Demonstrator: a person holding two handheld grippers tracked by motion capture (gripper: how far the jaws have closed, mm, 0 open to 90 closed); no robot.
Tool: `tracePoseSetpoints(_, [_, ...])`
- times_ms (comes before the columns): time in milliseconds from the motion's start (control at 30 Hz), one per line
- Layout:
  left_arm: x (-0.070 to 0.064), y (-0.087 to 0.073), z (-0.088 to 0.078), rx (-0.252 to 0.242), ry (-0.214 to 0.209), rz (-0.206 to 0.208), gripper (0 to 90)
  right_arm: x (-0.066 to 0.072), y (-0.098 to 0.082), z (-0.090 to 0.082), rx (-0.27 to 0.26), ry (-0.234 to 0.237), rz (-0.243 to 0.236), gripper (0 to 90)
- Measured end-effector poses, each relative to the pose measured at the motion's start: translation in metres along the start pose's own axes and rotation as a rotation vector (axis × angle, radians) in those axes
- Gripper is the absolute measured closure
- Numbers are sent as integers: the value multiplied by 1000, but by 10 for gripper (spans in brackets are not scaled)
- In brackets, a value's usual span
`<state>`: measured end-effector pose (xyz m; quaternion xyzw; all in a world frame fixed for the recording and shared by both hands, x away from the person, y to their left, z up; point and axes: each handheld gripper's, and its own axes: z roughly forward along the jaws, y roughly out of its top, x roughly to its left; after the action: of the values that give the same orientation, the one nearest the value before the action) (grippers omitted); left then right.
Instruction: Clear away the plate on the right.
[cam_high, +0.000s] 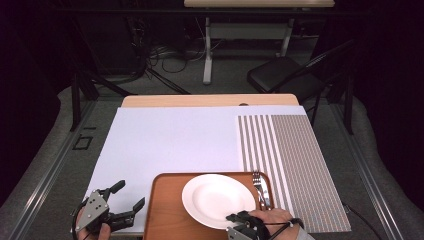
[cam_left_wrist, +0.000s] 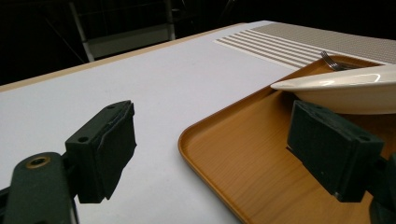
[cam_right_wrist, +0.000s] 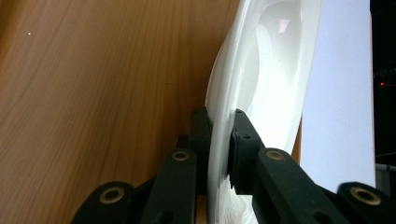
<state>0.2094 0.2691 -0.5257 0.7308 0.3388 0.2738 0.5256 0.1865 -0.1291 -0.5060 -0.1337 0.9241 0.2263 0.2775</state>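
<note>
A white plate (cam_high: 217, 200) lies on a brown wooden tray (cam_high: 165, 210) at the table's near edge. My right gripper (cam_high: 237, 219) is shut on the plate's near rim (cam_right_wrist: 219, 140), one jaw under it and one over it. A metal fork (cam_high: 261, 189) rests on the tray just right of the plate. My left gripper (cam_high: 129, 195) hovers open by the tray's left edge, nothing between its jaws. In the left gripper view the plate (cam_left_wrist: 345, 88) stands slightly raised above the tray (cam_left_wrist: 243, 154), with the fork's tines (cam_left_wrist: 330, 61) behind it.
A white sheet (cam_high: 170, 140) covers most of the table, and a striped grey placemat (cam_high: 290, 160) lies at its right. Beyond the far edge stand a black folding chair (cam_high: 285, 75) and a table's legs among cables on the floor.
</note>
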Motion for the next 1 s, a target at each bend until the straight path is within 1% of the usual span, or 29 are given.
tracePoseSetpoints(67, [0,0,0,1,-3,1,152,2,-1,1,-5,5,18,827])
tracePoseSetpoints(100, [0,0,0,2,-3,2,152,3,0,2,-4,9,10,829])
tracePoseSetpoints(133, [-1,0,0,2,-3,2,153,5,0,3,-4,9,20,828])
tracePoseSetpoints(167, [-1,0,0,2,-3,2,152,5,0,3,-10,7,9,824])
tracePoseSetpoints(267, [-1,0,0,1,-3,1,152,9,2,6,-27,24,36,785])
tracePoseSetpoints(367, [-1,0,0,2,-4,3,152,13,3,10,-29,42,12,767])
tracePoseSetpoints(433, [-1,0,0,2,-2,5,152,16,3,14,-34,65,18,769])
tracePoseSetpoints(467, [-1,0,0,2,-2,4,152,18,2,14,-41,62,36,766])
tracePoseSetpoints(500, [-1,0,1,1,-2,1,152,18,2,15,-43,65,43,759])
tracePoseSetpoints(533, [-1,0,1,1,-2,1,152,17,2,16,-46,71,25,753])
tracePoseSetpoints(733, [-1,0,1,3,-6,1,152,22,1,18,-52,67,35,732])
tracePoseSetpoints(767, [-1,0,1,3,-6,1,153,24,0,19,-46,68,47,724])
tracePoseSetpoints(800, [-1,0,1,3,-6,1,153,25,0,20,-43,70,43,715])
tracePoseSetpoints(867, [-1,0,1,2,-4,4,152,28,0,22,-41,77,40,694])
tracePoseSetpoints(900, [-1,0,1,2,-4,2,153,28,-1,23,-44,80,27,683])
tracePoseSetpoints(933, [-1,0,1,2,-5,2,152,29,-1,23,-40,86,44,673])
tracePoseSetpoints(1000, [-1,0,1,3,-7,2,152,28,-1,25,-46,98,40,648])
